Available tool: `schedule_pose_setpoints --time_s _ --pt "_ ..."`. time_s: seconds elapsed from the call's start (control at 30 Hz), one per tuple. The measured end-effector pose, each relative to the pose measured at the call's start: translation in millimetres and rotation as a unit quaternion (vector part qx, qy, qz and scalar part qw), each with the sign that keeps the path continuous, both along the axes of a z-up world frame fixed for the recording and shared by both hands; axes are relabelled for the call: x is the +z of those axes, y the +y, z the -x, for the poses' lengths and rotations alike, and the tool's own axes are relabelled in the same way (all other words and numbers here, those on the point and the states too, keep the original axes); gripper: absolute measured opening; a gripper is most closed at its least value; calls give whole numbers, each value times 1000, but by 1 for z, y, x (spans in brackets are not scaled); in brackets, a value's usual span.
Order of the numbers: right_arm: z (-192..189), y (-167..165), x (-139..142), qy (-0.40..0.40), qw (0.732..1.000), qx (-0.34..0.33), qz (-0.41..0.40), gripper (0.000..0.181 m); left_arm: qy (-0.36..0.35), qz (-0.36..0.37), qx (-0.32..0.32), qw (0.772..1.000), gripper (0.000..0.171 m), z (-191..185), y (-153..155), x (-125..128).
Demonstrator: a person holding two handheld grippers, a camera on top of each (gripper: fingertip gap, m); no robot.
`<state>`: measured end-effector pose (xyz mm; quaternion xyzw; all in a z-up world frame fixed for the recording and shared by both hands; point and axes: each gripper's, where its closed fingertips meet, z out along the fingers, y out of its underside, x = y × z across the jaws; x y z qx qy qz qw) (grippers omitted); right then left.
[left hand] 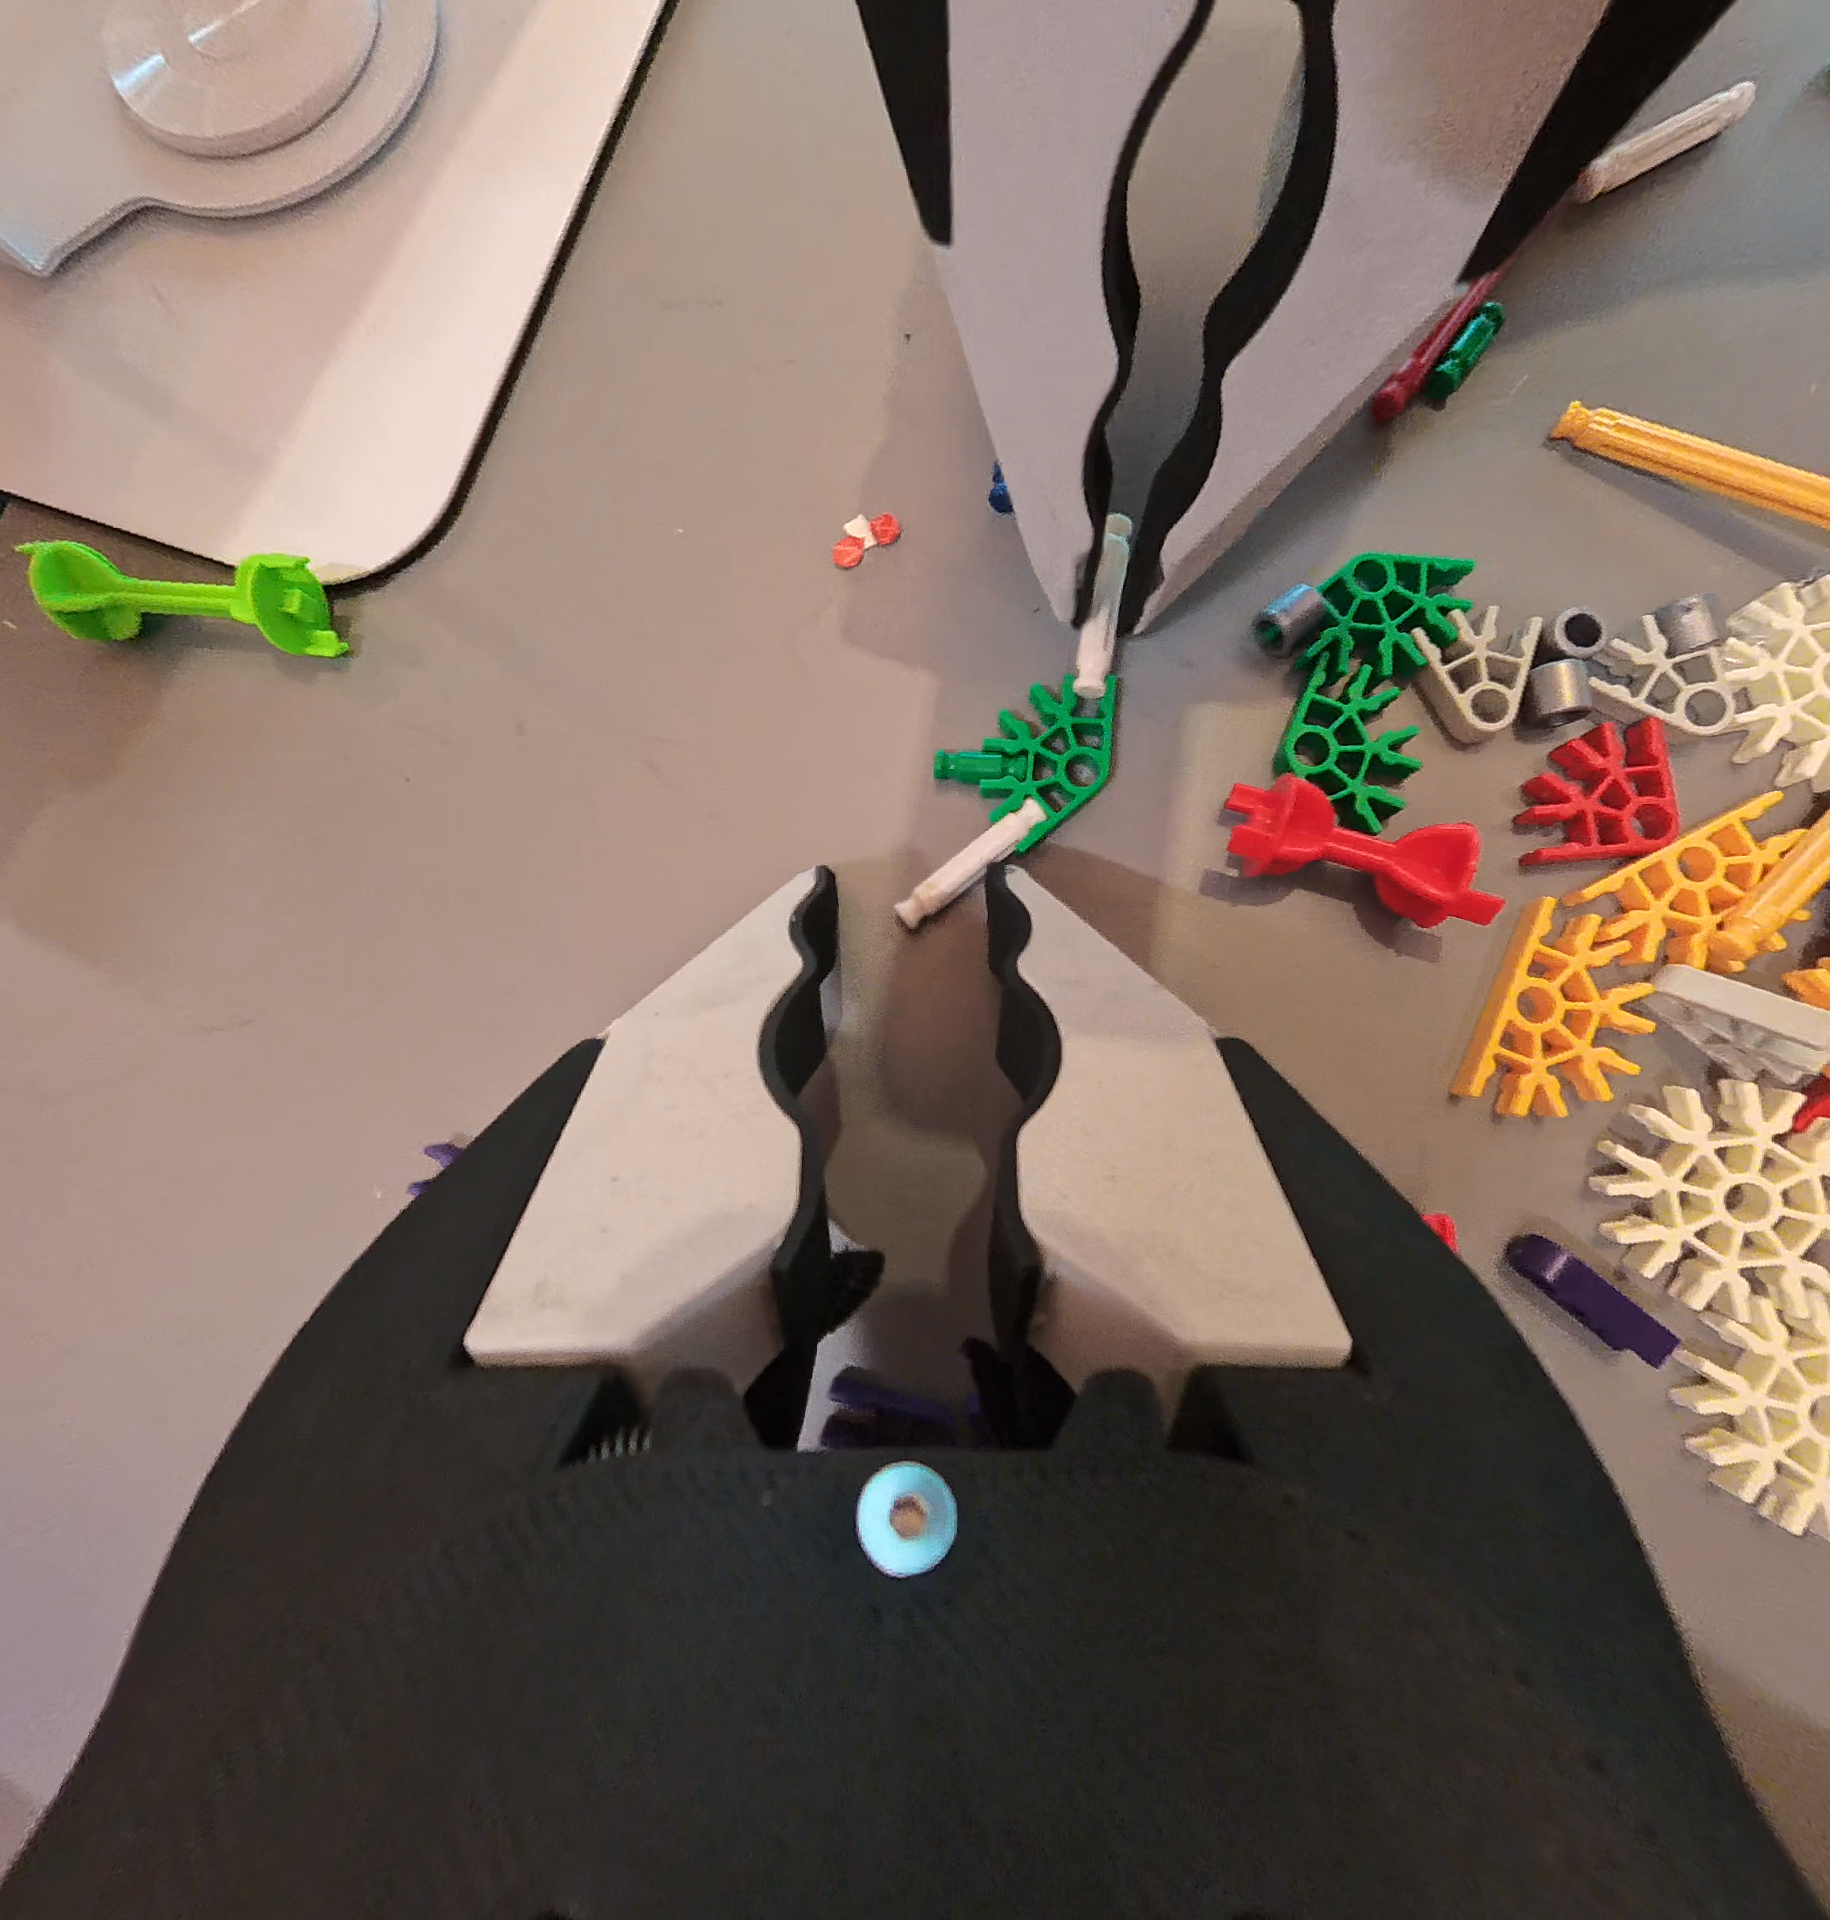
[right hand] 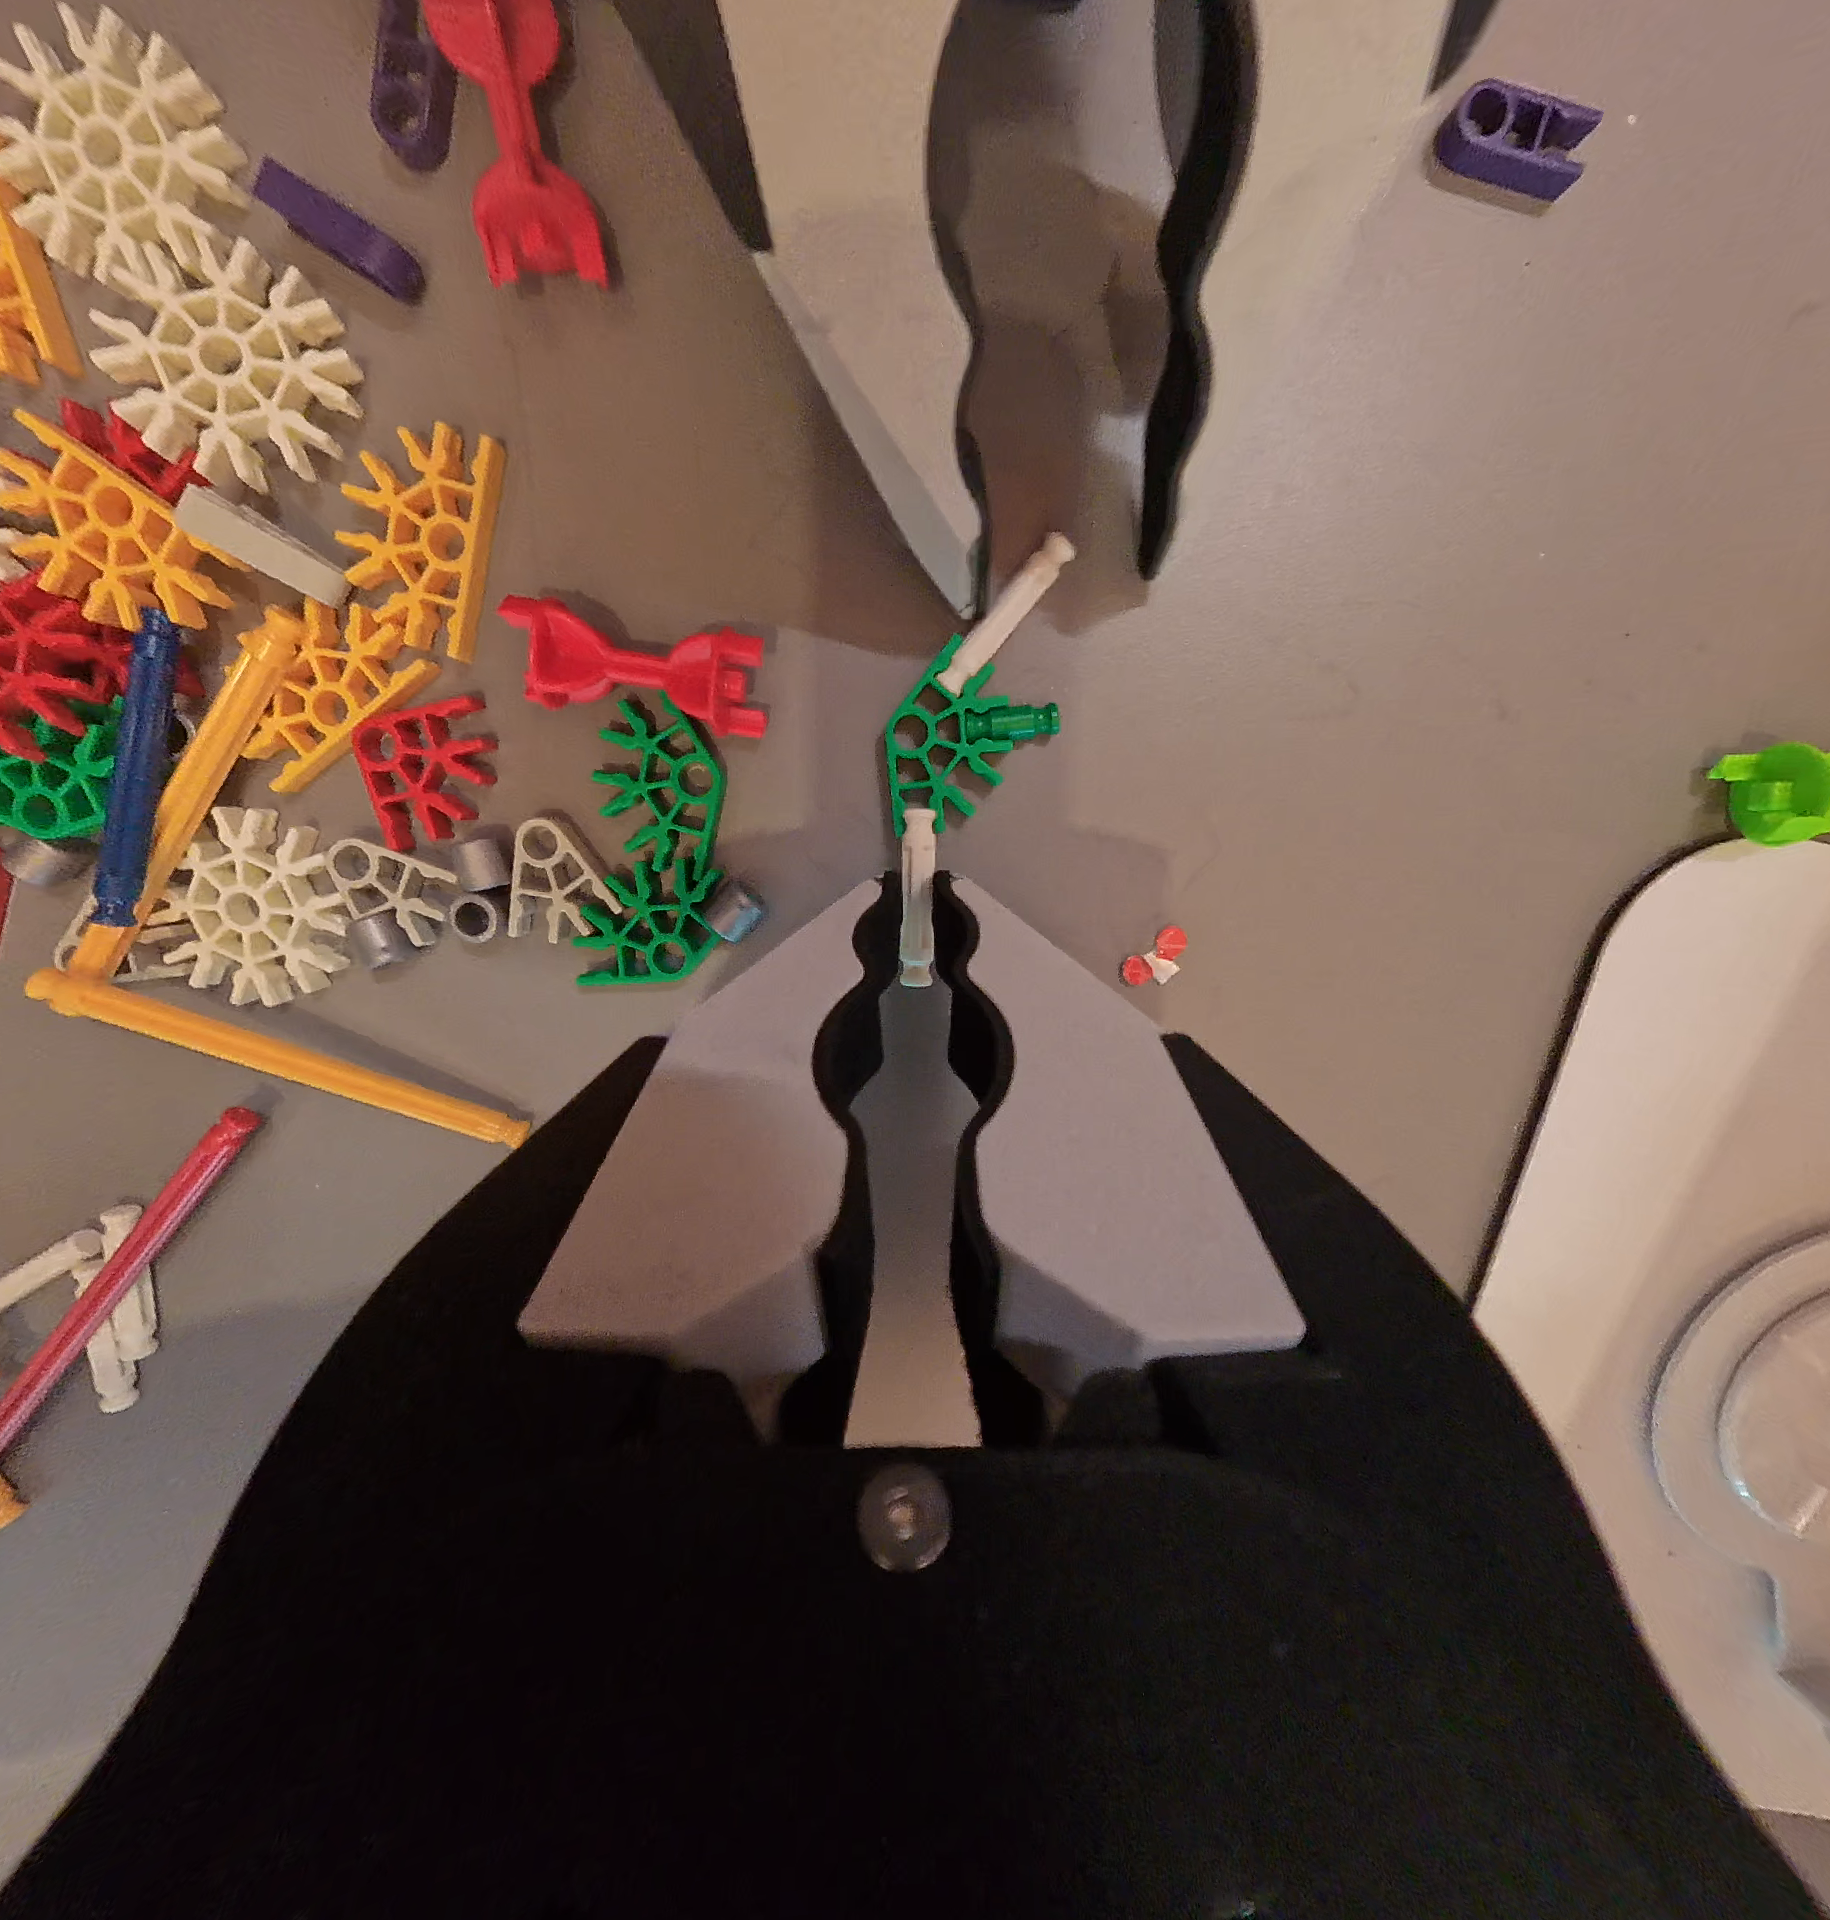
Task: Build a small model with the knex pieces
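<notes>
Spanning both views, the grey desk (left hand: 630, 831) carries a white board (left hand: 298, 343) with a round clear fitting at upper left of the left wrist view. A loose heap of construction-toy parts (right hand: 215, 675) fills the left side of the right wrist view: white snowflake connectors, yellow fan connectors, red and green pieces, yellow rods.

The left tool (left hand: 911, 894) occupies the lower centre of its view, released, its jaws apart, with the free end of a white rod (left hand: 961, 868) lying between the tips; contact cannot be confirmed. The right tool (right hand: 917, 881) sits at lower centre of its own view, clenched on a second white rod (right hand: 917, 904).

Both rods are plugged into a small green connector (right hand: 926, 743) at frame centre, between the two tools, which also carries a short green rod (right hand: 1015, 720).

A lime-green piece (left hand: 178, 603) lies at the board's corner. A small red-and-white scrap (left hand: 866, 540) lies near the connector.
</notes>
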<state>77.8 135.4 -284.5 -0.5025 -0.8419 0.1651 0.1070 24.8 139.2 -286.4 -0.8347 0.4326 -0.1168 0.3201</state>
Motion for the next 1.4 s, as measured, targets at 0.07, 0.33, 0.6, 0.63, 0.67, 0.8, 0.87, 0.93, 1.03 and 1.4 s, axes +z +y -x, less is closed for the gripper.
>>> schedule_pose_setpoints --time_s 0.07,0.33,0.6,0.63,0.67,0.8,0.87,0.93,1.03,1.4 --pt "1 0 -2 -2 1000 4 -1 3 1 1 -1 1000 26 0 1 0" --pt "2 -1 5 4 1000 2 6 3 -4 2 -3 1000 25 -1 2 0" --pt "3 -2 1 -2 1000 -6 14 3 -1 3 -9 1000 24 -3 4 0" --pt "3 -2 1 -4 1000 -6 14 3 -1 3 -9 1000 24 -3 4 0" --pt "3 -3 1 -5 1000 -7 15 3 -2 3 -10 1000 23 -3 3 0" --pt "4 -4 -1 -10 1000 -13 18 3 -5 4 -10 1000 22 -4 2 0" --pt "4 -4 -2 -13 1000 -17 18 3 -4 3 -10 1000 22 -4 2 0" --pt "3 -6 -1 -16 999 -20 24 3 -5 5 -12 1000 22 -4 1 0" --pt "1 -6 1 -16 999 -27 26 6 -1 6 -12 1000 25 -2 0 0" --pt "14 -10 16 47 995 -72 59 0 -38 -7 -24 999 22 -14 -3 13"
